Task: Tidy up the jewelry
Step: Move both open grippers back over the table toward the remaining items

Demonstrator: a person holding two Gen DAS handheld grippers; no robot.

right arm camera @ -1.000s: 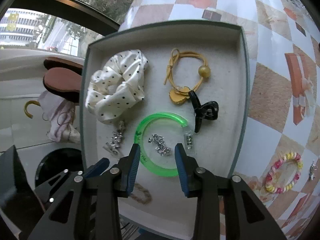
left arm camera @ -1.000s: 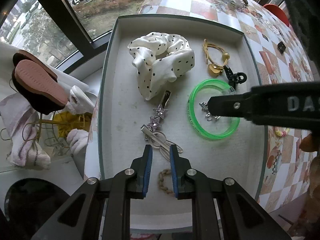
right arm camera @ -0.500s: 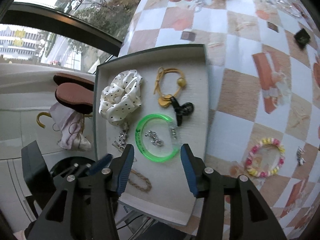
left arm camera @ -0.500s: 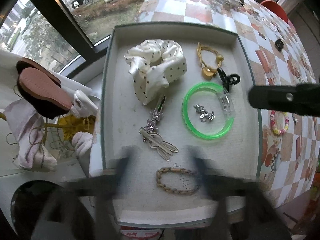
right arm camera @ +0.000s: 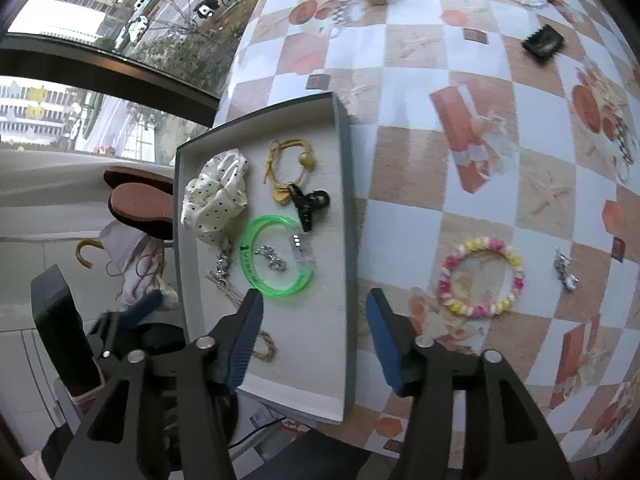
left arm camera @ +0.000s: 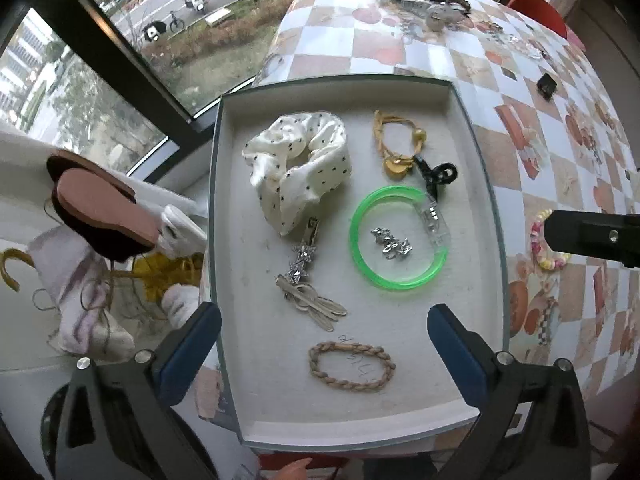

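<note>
Both tongs are hanging spread above the tray [left arm camera: 486, 184] with nothing between their pads. Left gripper [left arm camera: 324, 344] is pointing straight down over the tray's near end, its jaws having just swung out to full width, so the 2 blue pads are sitting over the tray's 2 long walls. Right gripper [right arm camera: 314, 328] is tilting over the tray's right wall, its jaws having just been widening to about half; 1 pad is over the tray floor, the other over the checked cloth [right arm camera: 432, 160].

Inside the tray, the braided band [left arm camera: 352, 366] is lying alone near the front wall, with bare floor around it. Paired clips [left arm camera: 310, 300] and a star clip [left arm camera: 302, 258] are running toward the scrunchie [left arm camera: 300, 164]. Small silver pieces [left arm camera: 391, 242] are lying inside the green bangle [left arm camera: 398, 236], which is touching the black claw clip [left arm camera: 436, 174]; that clip is overlapping the yellow cord band [left arm camera: 396, 144]. Bare floor is showing along the far wall and the front right corner.

Outside, a bead bracelet [right arm camera: 480, 278] is lying on the cloth, well apart from the tray, with a small silver charm [right arm camera: 565, 270] near it.
</note>
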